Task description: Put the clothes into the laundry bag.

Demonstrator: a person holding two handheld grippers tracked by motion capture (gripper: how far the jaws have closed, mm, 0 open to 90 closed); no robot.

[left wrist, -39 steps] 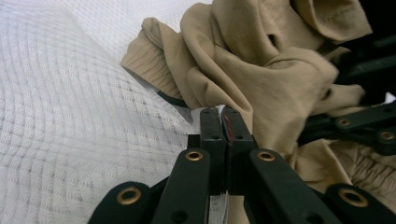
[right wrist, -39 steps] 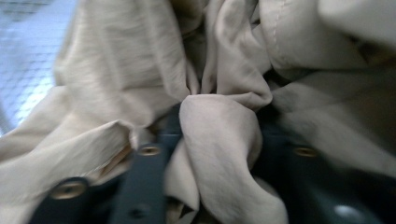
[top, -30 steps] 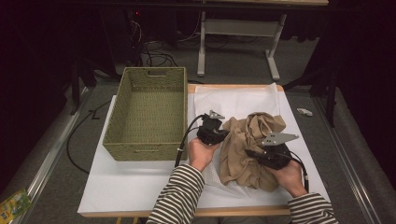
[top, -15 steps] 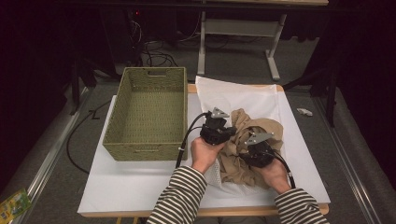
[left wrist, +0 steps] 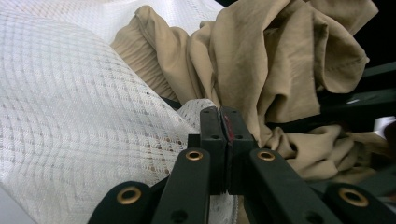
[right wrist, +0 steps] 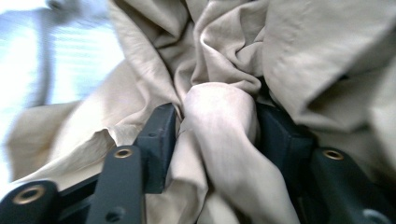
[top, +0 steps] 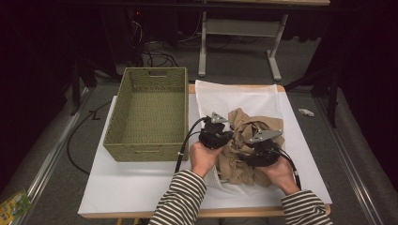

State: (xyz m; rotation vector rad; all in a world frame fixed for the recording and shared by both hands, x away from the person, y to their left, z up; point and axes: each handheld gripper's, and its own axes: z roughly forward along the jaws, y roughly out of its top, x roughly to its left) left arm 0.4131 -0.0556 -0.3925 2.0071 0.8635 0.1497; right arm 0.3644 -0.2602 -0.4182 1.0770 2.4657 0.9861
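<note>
Both tools low, side by side

Left tool [top: 224, 136] has its jaws pressed together; right tool [top: 248, 151] has its jaws just opening, parted, both forearms reaching forward.

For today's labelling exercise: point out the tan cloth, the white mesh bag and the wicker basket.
tan cloth [top: 244, 123]: high view, upper folds.
white mesh bag [top: 234, 97]: high view, flat far part.
wicker basket [top: 141, 151]: high view, near wall.

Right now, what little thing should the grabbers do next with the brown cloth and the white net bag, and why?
Probably push the tan garment deeper into the white mesh bag. The left gripper pinches the bag's edge shut; the right gripper has just been opening, with a fold between its jaws. Much of the garment lies outside the bag.
</note>
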